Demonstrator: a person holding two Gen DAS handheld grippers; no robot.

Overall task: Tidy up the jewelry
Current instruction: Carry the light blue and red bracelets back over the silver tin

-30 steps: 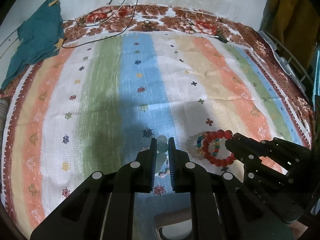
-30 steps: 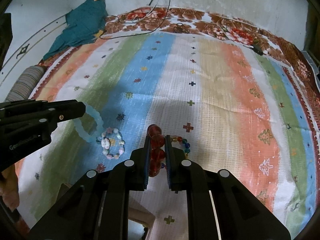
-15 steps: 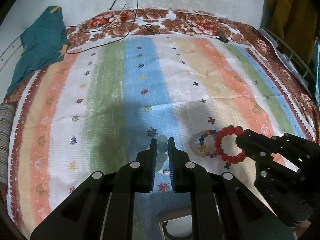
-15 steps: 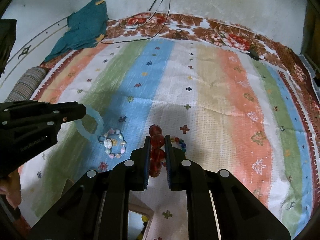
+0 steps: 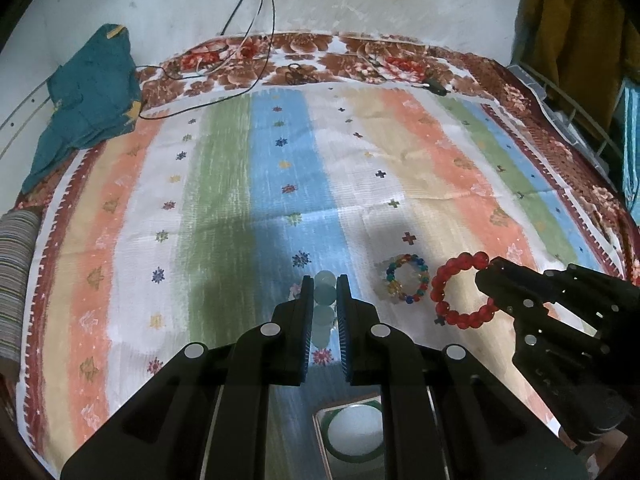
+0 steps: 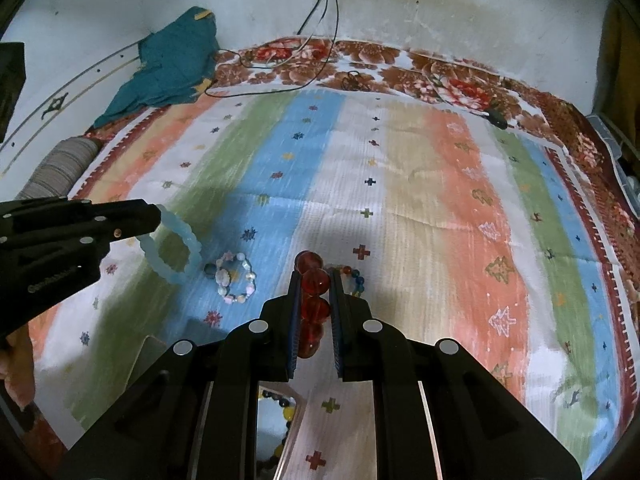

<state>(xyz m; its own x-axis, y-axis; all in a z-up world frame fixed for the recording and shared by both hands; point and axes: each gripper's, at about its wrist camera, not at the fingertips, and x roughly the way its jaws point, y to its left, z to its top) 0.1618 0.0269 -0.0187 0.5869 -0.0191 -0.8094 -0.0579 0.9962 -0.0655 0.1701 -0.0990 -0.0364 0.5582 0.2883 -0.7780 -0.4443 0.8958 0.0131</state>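
- Between the fingers of the left tongs a pale blue bead bracelet is clamped; the right view shows it as a full ring that hangs from their tip, clear of the bedspread.
- Between the fingers of the right tongs a red bead bracelet is gripped in the same way, and it also hangs free.
- Compared with a second ago, both tongs are higher and farther back: the cloth and the two bracelets that lie on it look smaller and lower under the tips.
- My judgement: both pickups are done, and the carrying to the storage place is the step in hand.
- A multicoloured bracelet lies just right of the left tongs, and a shell bracelet just left of the right tongs; both wait for sorting.
- Under each pair of tongs, close to the camera, a shiny tray corner shows; in the right view it seems to contain beads already.
- Ahead of both tongs the bedspread is wide and bare, so there is much room to move.
- Far ahead lie black cables and a teal cloth, well apart from the work.
- Caution: the two tongs are near each other, and the hanging rings can swing.
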